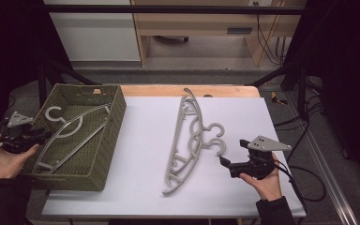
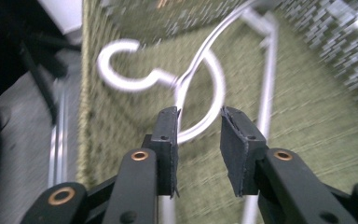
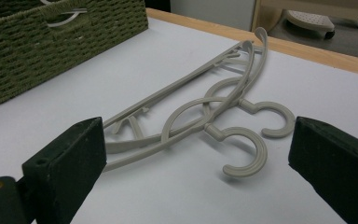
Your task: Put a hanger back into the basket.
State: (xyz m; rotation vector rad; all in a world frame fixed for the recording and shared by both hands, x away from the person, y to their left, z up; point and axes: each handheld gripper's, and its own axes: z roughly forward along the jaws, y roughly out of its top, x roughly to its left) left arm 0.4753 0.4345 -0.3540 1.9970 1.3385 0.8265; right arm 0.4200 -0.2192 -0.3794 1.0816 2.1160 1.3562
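Note:
A green woven basket (image 1: 116,123) stands at the table's left with one grey hanger (image 1: 70,133) lying inside it. My left gripper (image 1: 47,136) hovers over the basket's left rim. In the left gripper view its jaws (image 2: 198,140) stand a little apart just above that hanger (image 2: 214,79), pressing on nothing. Two more grey hangers (image 1: 187,136) lie stacked on the white table, hooks to the right. My right gripper (image 1: 233,152) rests just right of those hooks, jaws wide open. The right gripper view frames the hangers (image 3: 186,98) between its jaws (image 3: 198,140).
The white table top (image 1: 136,178) has free room between basket and hangers and along its front edge. A wooden strip (image 1: 225,90) runs along the far edge. Black frame bars and cables (image 1: 304,178) flank the table, with cabinets on the floor beyond.

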